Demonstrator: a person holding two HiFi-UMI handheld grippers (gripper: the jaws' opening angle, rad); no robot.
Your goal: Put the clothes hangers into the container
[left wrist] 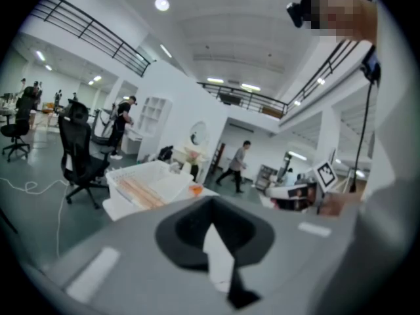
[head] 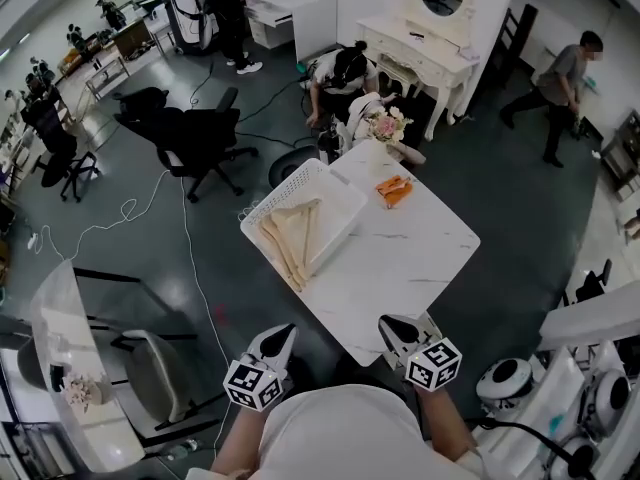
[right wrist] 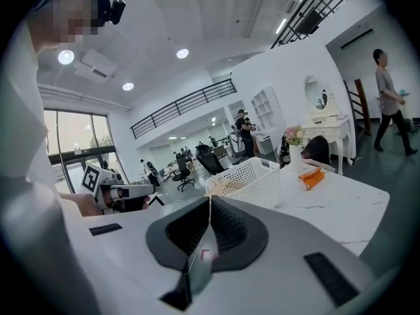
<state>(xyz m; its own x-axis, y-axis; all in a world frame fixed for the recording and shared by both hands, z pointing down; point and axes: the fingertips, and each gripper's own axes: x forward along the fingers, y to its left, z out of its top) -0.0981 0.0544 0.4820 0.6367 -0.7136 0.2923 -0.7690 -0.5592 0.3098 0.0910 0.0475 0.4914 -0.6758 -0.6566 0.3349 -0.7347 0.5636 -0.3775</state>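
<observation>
Already in the basket: pale wooden clothes hangers (head: 292, 236) lie stacked along the left side of the white mesh container (head: 280, 190).
Still out: no hanger can be seen loose on the table; only a small orange item (head: 394, 189) lies just beside the container, too small to identify.
Progress: by the look of it, the job is finished or nearly so.
Tongs: the left gripper (head: 283, 335) and the right gripper (head: 392, 326) are both closed on nothing, held near the person's body at the table's near corner.
Surface: a white marble-look table (head: 410, 258), otherwise bare, with a vase of flowers (head: 385, 126) at its far end.
Room: a large open hall with a dark floor, black office chairs (head: 200, 138), a white dressing table (head: 425, 48) with a round mirror, trailing cables and several people about.
</observation>
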